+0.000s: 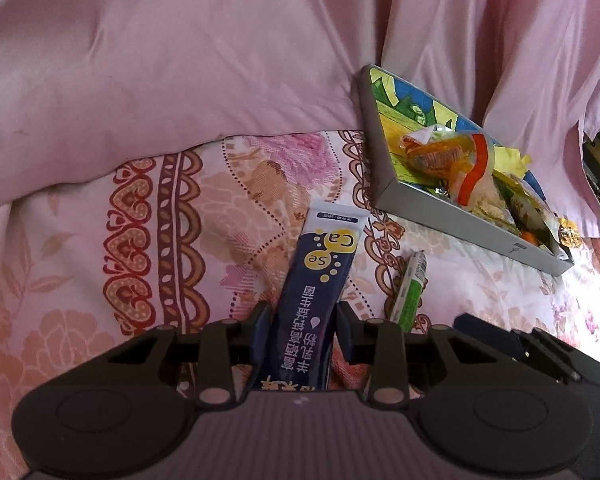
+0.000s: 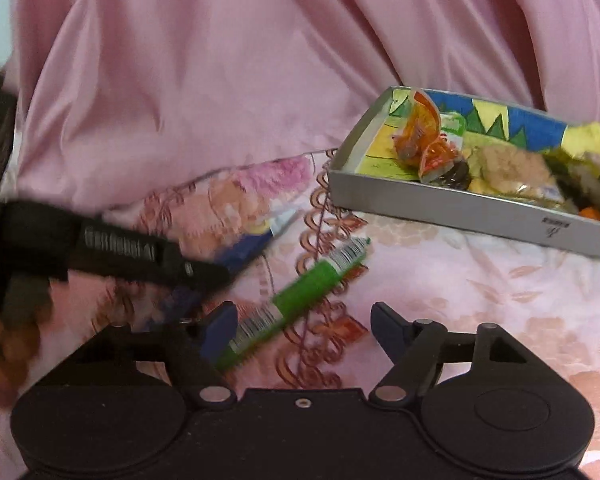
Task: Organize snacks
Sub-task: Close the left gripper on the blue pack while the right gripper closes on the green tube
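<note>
A dark blue stick packet (image 1: 320,264) with yellow circles lies on the flowered bedsheet, and my left gripper (image 1: 304,312) is shut on its near half. Just to its right lies a green stick packet (image 1: 410,292). In the right wrist view that green packet (image 2: 304,292) lies slanted between the fingers of my right gripper (image 2: 304,316), close to the left finger, with a wide gap to the right one; the jaws stand open. The left gripper (image 2: 204,272) reaches in from the left over the blue packet (image 2: 244,248). A grey tray (image 2: 440,208) holds several snack packets.
A pink blanket (image 1: 180,60) is bunched up behind the packets and the tray (image 1: 460,212). The tray sits to the right, tilted on the soft bed, with an orange wrapper (image 2: 424,140) at its left end. The flowered sheet (image 2: 480,300) spreads out before the tray.
</note>
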